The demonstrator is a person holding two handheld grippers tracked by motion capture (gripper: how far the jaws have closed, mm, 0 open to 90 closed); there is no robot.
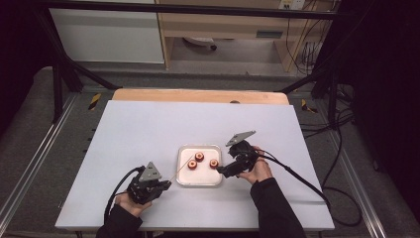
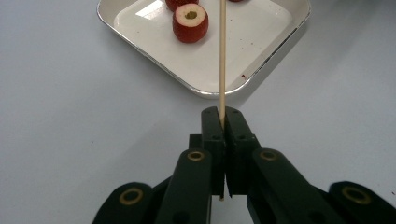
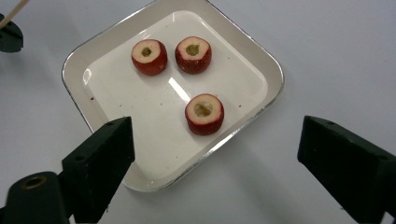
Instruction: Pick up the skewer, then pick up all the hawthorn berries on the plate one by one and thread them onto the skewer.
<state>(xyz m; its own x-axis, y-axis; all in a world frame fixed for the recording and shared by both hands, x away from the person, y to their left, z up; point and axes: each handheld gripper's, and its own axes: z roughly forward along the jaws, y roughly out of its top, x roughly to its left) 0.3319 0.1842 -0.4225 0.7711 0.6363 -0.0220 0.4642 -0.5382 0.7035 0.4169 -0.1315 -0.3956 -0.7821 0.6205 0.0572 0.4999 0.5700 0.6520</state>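
A white square tray [image 1: 200,178] holds three cored red fruit pieces [image 3: 149,57] [image 3: 193,54] [image 3: 204,114]. My left gripper [image 1: 167,184] [image 2: 222,114] sits at the tray's near-left corner, shut on a thin wooden skewer [image 2: 222,56]. The skewer [image 1: 180,170] slants out over the tray toward the left fruit piece [image 1: 192,164]. My right gripper [image 1: 221,171] [image 3: 217,140] hovers at the tray's right edge with its jaws wide open. Nothing touches its pads. The nearest fruit piece lies below, between the jaws in the right gripper view.
The tray rim [image 3: 261,56] stands on a white tabletop [image 1: 148,129] with bare room all around. A wooden board edge [image 1: 198,95] runs along the far side. Cables [image 1: 297,176] trail from both grippers toward the near edge.
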